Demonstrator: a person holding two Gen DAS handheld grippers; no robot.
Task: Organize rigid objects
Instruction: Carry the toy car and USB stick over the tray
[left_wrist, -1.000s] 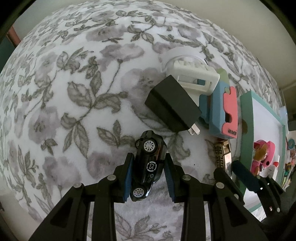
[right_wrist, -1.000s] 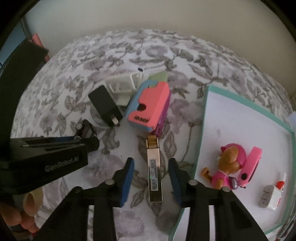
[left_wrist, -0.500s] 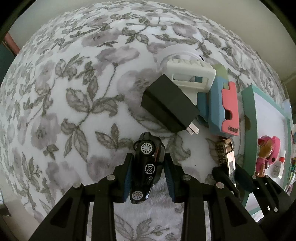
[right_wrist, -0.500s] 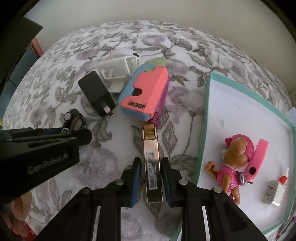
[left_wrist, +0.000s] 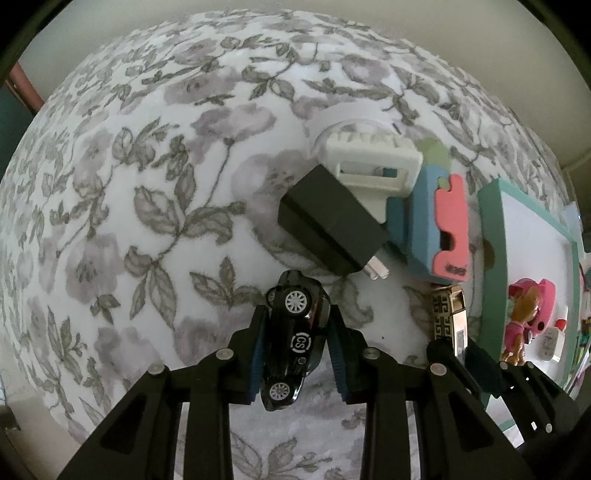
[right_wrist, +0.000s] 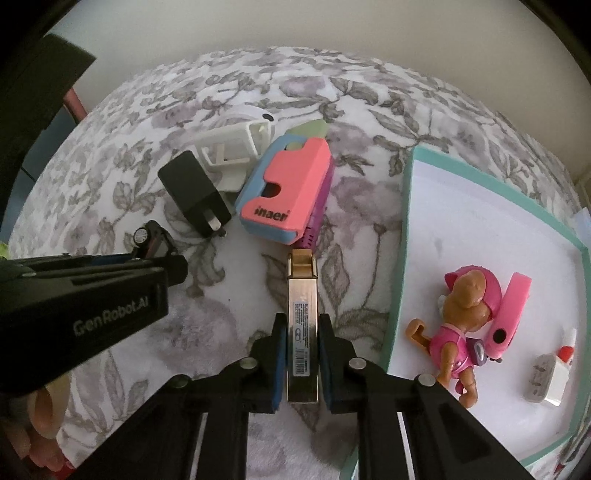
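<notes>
Both tongs pinch something: the left gripper (left_wrist: 298, 354) clamps a black toy car (left_wrist: 293, 338), and the right gripper (right_wrist: 302, 363), jaws just closed, squeezes a gold metal module (right_wrist: 302, 325) on the floral cloth (right_wrist: 369, 103). Beside the module lies the teal-rimmed tray (right_wrist: 400, 240) holding a pink dog figure (right_wrist: 461, 325). Beyond its tip crowd a pink-and-blue block (right_wrist: 288, 192), white plastic holder (right_wrist: 231, 155) and black charger (right_wrist: 194, 192).

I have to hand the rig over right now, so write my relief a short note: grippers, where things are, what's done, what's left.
Left gripper: shut on the black toy car, down at the floral cloth.
Right gripper: jaws just closed; now shut on the gold metal module, beside the teal tray.
Done: pink dog figure, pink band and small white item lie in the tray.
Left: tray the car and module, then the black charger, white plastic piece and pink-and-blue block.
</notes>
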